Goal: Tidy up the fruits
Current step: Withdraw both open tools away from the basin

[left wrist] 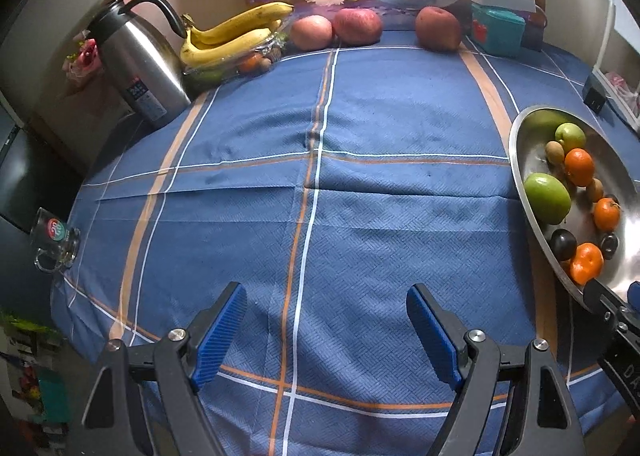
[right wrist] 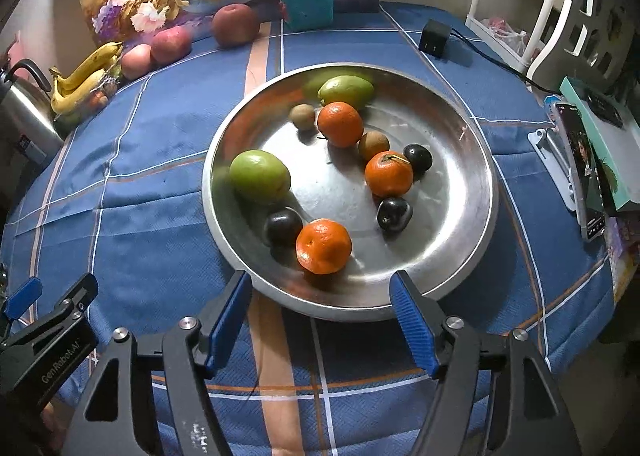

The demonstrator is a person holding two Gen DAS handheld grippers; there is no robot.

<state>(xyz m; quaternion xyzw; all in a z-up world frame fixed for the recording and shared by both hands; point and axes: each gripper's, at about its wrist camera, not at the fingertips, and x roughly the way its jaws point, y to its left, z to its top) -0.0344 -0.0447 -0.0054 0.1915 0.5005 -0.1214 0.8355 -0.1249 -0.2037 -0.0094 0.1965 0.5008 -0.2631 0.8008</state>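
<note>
Mixed fruit sits loose in the steel dish (right wrist: 460, 160) at centre frame on the blue-clothed surface (left wrist: 320, 216): oranges, dark plums, kiwis and two green mangoes. The nearer mango (right wrist: 260, 176) lies with its long axis running upper left to lower right. Both the right hand-held gripper (right wrist: 322, 318) and left hand-held gripper (left wrist: 326, 330) are spread, holding nothing. Sorted or yet unsorted, I cannot judge.
</note>
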